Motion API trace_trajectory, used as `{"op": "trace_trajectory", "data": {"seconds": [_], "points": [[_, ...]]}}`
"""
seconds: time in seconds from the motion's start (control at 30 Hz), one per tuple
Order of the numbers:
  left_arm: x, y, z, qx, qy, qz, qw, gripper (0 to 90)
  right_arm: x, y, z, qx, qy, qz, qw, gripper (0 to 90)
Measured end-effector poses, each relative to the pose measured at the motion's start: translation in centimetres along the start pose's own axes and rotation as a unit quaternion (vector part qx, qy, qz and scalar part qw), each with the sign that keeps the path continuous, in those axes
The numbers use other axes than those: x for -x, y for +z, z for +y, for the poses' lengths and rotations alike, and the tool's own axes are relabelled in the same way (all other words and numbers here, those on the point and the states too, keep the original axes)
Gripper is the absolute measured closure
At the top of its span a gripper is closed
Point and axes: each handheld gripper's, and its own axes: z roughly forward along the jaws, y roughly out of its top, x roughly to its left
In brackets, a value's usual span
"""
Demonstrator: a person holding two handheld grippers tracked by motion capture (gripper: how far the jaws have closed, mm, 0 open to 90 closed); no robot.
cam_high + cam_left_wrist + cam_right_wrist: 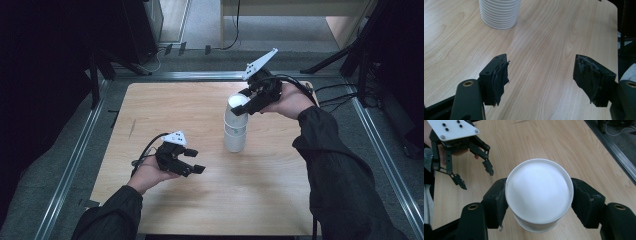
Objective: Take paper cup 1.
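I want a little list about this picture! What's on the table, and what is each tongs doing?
table: light wooden table
thing on it: a stack of white paper cups, upright
right tongs: jaws closed on the top cup, one pad on each side, just under its rim
left tongs: open, nothing between the jaws, apart from the stack
who holds them: a person in dark sleeves, one tongs in each hand
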Motion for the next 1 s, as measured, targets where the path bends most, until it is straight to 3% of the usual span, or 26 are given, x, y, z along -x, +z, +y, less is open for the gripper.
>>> {"op": "trace_trajectory", "data": {"seconds": [0.1,0.4,0.6,0.77,1.0], "points": [[-0.2,0.1,0.0,0.000,-0.004,-0.003,1.0000,27.9,-0.1,-0.8,0.4,0.019,-0.002,0.002,0.9998,34.7],[-0.4,-0.3,0.1,0.012,-0.007,-0.005,0.9999,26.9,-0.9,-2.6,1.4,0.017,-0.011,0.003,0.9998,34.8],[-0.4,-0.6,0.2,0.018,-0.011,-0.006,0.9998,25.3,-2.2,-4.2,2.0,0.024,-0.023,0.018,0.9993,34.9],[-0.3,-0.7,0.3,0.019,-0.011,-0.005,0.9997,19.4,-3.7,-4.4,1.7,0.022,-0.041,0.026,0.9986,35.0],[-0.3,-1.0,0.4,0.029,-0.016,-0.008,0.9994,17.2,-5.0,-3.6,0.0,0.029,-0.041,0.053,0.9973,35.1]]}}
